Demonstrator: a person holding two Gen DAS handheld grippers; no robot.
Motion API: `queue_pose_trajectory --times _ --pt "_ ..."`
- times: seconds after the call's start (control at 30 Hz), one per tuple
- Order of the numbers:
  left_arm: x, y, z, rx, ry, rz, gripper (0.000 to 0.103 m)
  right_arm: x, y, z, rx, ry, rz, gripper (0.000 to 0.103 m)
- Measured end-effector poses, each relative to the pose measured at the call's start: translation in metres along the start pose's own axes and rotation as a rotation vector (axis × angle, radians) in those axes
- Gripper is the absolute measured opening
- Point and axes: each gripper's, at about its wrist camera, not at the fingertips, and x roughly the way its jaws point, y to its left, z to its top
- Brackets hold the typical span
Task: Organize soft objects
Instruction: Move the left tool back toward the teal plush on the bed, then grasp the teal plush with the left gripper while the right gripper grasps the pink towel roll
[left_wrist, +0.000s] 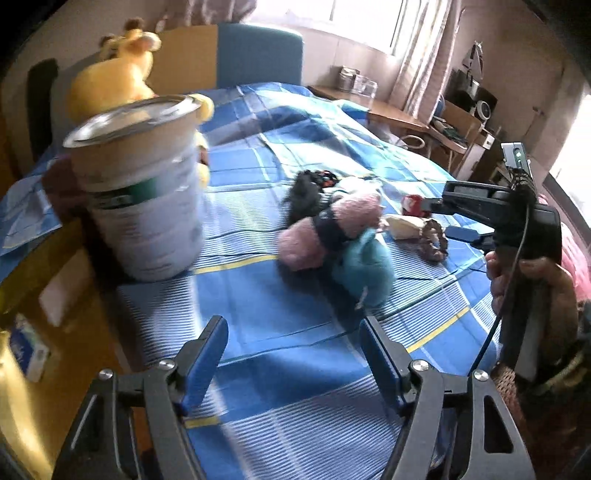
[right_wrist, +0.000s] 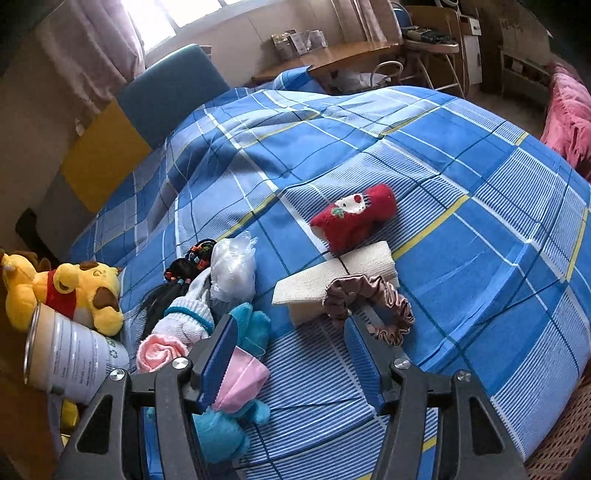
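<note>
Both grippers stand wide open and empty: the left gripper (left_wrist: 291, 332) hovers near the teal plush (left_wrist: 364, 267), the right gripper (right_wrist: 291, 332) just before the brown scrunchie (right_wrist: 373, 306) on the blue checked bedspread (right_wrist: 480, 258). To take the scrunchie cleanly, I would lower the right fingers astride its near loop, clear of the cream folded cloth (right_wrist: 332, 280) beneath it, and close gently.

I can't make out any words. The tin can (right_wrist: 70, 360) near left carries small print too blurred for me to read, plus a recycling symbol. The red sock (right_wrist: 354, 218) shows a cat-face picture, no lettering.
</note>
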Motion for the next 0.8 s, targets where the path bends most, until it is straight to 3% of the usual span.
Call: queue_pose_trajectory --times 0.17,0.27,0.67,0.8 --pt "0.023 -0.019 0.013 -0.01 -0.016 -0.058 0.077 0.0 -0.003 0.002 0.027 0.01 0.027 0.061" --pt "0.042 -0.031 0.021 0.0 -0.017 -0.065 0.086 0.0 -0.004 0.002 0.04 0.013 0.043 0.061" --pt "0.104 -0.059 0.037 0.052 0.054 -0.042 0.088 0.001 -0.01 0.004 0.09 0.026 0.089 0.062" --pt "0.123 -0.065 0.041 0.046 0.098 -0.075 0.086 0.002 -0.013 0.005 0.108 0.029 0.087 0.062"
